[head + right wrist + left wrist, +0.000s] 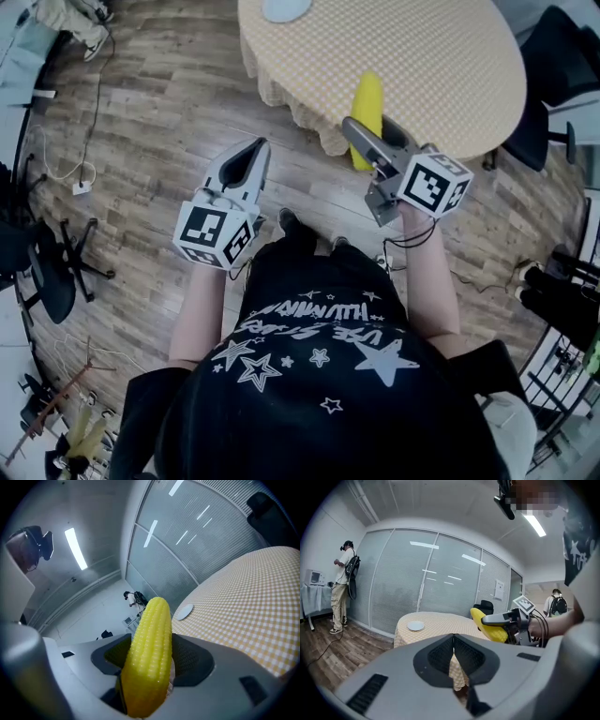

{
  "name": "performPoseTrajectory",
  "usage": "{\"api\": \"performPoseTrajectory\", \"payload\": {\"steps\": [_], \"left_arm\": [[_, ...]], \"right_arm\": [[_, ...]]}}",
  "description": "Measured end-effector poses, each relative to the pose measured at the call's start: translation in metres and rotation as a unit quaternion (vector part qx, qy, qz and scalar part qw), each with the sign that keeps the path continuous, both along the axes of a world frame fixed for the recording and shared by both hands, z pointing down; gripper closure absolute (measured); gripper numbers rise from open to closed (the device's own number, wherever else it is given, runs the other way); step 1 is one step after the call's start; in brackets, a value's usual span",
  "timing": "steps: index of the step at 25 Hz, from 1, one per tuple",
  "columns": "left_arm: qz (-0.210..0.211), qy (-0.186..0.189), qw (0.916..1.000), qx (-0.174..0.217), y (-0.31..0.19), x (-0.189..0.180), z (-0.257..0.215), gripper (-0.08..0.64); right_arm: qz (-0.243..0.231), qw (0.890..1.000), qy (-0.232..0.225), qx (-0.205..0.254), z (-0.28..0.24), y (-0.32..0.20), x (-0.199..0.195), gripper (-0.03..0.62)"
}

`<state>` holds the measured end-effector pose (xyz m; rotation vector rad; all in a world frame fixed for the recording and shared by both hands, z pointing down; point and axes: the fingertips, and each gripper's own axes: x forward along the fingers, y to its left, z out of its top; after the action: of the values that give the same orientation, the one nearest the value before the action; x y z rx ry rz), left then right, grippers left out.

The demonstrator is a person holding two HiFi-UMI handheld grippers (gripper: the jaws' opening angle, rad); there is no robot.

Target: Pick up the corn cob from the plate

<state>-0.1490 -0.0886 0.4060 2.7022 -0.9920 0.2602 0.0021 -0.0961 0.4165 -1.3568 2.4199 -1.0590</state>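
A yellow corn cob [367, 112] is clamped in my right gripper [361, 131], held in the air off the near edge of the round table [422, 56]. In the right gripper view the cob [150, 653] stands upright between the jaws and hides their tips. A pale plate [286, 7] lies bare on the table's far side, also seen small as the plate [183, 611] and the plate [415, 626]. My left gripper [248, 155] hangs over the wood floor left of the table, its jaws pressed together on nothing. From the left gripper view the cob [487, 625] shows at the right.
The table carries a yellow checked cloth [440, 620]. Office chairs stand at the left [47, 262] and the upper right [553, 56], with cables across the wood floor [84, 141]. A person [342, 588] stands by the glass partition, another [555, 604] farther right.
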Motion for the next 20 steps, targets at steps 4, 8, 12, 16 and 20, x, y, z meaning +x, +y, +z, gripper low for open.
{"api": "performPoseTrajectory", "payload": {"steps": [4, 8, 12, 16, 20], "left_arm": [[-0.019, 0.001, 0.9998, 0.002, 0.019, 0.017, -0.005, 0.551], [-0.031, 0.004, 0.9995, 0.005, 0.044, 0.035, -0.011, 0.551], [-0.043, 0.000, 0.9990, 0.011, 0.068, 0.050, -0.014, 0.551], [-0.046, -0.015, 0.9985, 0.027, 0.094, 0.067, -0.020, 0.551], [-0.053, -0.009, 0.9980, 0.034, 0.120, 0.080, -0.029, 0.551]], "right_arm": [[-0.023, 0.999, 0.022, 0.014, 0.000, 0.021, 0.010, 0.321], [-0.036, 0.999, 0.024, 0.023, -0.004, 0.043, 0.024, 0.321], [-0.055, 0.997, 0.036, 0.037, -0.009, 0.065, 0.034, 0.321], [-0.071, 0.995, 0.041, 0.051, -0.015, 0.089, 0.042, 0.321], [-0.084, 0.994, 0.043, 0.062, -0.023, 0.113, 0.049, 0.321]]}}
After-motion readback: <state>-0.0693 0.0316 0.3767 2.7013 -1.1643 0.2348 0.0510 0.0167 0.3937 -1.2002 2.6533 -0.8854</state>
